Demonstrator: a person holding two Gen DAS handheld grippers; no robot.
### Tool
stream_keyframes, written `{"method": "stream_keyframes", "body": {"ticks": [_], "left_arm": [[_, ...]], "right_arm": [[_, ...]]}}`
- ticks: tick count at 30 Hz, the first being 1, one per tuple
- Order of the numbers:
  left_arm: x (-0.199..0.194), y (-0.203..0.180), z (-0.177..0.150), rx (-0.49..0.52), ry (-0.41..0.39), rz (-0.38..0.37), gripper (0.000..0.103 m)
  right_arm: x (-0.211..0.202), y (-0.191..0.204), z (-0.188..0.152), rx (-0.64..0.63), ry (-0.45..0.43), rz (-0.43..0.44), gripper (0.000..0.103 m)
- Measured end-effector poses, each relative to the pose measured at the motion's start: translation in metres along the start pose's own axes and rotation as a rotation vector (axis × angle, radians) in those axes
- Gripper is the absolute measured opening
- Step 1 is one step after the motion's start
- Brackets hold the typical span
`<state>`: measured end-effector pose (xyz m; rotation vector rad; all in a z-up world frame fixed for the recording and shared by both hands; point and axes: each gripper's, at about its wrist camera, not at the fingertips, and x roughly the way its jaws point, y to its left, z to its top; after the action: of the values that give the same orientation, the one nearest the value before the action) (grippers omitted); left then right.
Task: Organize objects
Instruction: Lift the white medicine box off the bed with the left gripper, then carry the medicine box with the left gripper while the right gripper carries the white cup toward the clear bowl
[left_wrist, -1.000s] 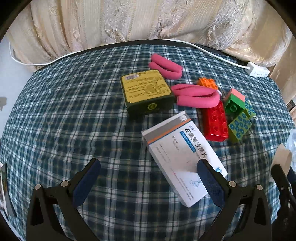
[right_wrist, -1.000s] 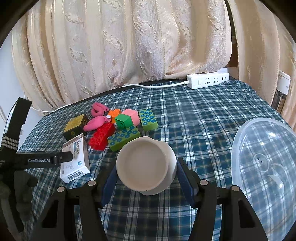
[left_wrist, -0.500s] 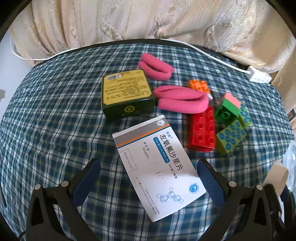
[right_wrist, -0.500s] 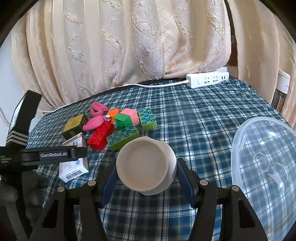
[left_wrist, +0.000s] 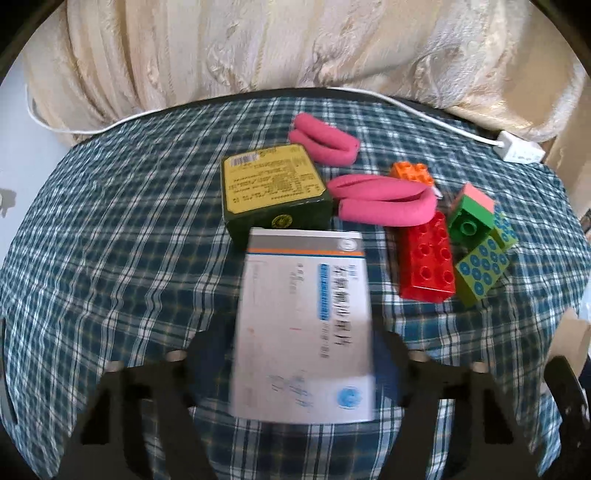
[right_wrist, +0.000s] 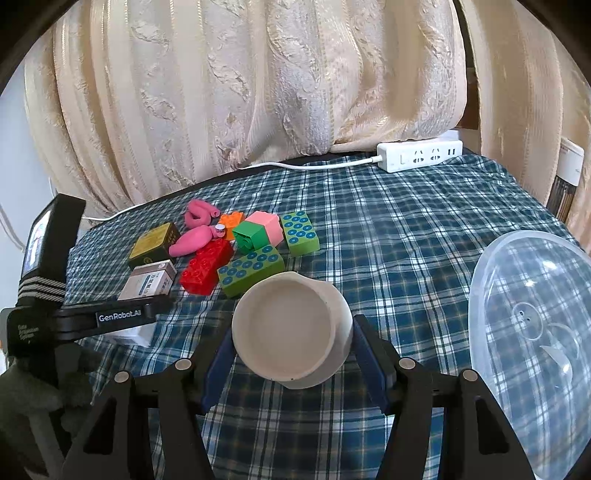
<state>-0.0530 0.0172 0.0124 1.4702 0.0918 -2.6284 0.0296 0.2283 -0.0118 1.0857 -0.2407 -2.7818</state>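
Medicine box (left_wrist: 303, 328), white with an orange stripe, lies flat on the plaid tabletop (left_wrist: 122, 236) just in front of the green tin (left_wrist: 273, 192). It is clamped between the just-closed jaws of the left tool (left_wrist: 303, 354), pitched steeply downward. A white cup (right_wrist: 291, 334) is gripped on its sides by the right tool (right_wrist: 291, 350), angled down above the cloth, beside a clear plastic lid (right_wrist: 535, 332).

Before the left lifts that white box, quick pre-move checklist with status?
1. Left gripper fingers against the white medicine box sides, jaws just closed in: ok.
2. Grip firm: cannot tell, frame blurred.
3. Box clear of the green tin: not ok, far end touches or overlaps it.
4. Red brick apart from the box: ok.
5. Right gripper shut on the white cup: ok.
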Motion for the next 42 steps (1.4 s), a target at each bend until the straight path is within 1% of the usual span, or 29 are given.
{"method": "stream_keyframes", "body": {"ticks": [4,9,16,24,26,31,36,42], "left_arm": [[-0.004,0.002,-0.005,0.019,-0.023,0.016,0.065],[-0.016,0.003,-0.014,0.039,-0.059,0.018,0.065],[-0.032,-0.001,-0.014,0.047,-0.088,-0.011,0.065],[-0.056,-0.023,-0.020,0.102,-0.123,-0.065,0.065],[-0.061,-0.030,-0.021,0.122,-0.131,-0.077,0.065],[-0.071,-0.049,-0.024,0.167,-0.142,-0.103,0.065],[-0.078,-0.070,-0.026,0.209,-0.145,-0.139,0.065],[-0.086,-0.102,-0.030,0.270,-0.150,-0.185,0.065]], "right_arm": [[0.000,-0.001,0.000,0.008,0.001,0.003,0.064],[-0.001,-0.002,0.000,0.009,-0.002,0.007,0.064],[-0.003,-0.001,0.001,0.009,-0.020,0.016,0.064],[-0.011,-0.009,0.003,0.046,-0.049,0.014,0.064],[-0.014,-0.014,0.003,0.075,-0.051,0.028,0.064],[-0.036,-0.028,-0.002,0.123,-0.080,0.016,0.064],[-0.063,-0.051,-0.001,0.150,-0.124,-0.032,0.064],[-0.091,-0.093,-0.006,0.209,-0.163,-0.104,0.064]]}}
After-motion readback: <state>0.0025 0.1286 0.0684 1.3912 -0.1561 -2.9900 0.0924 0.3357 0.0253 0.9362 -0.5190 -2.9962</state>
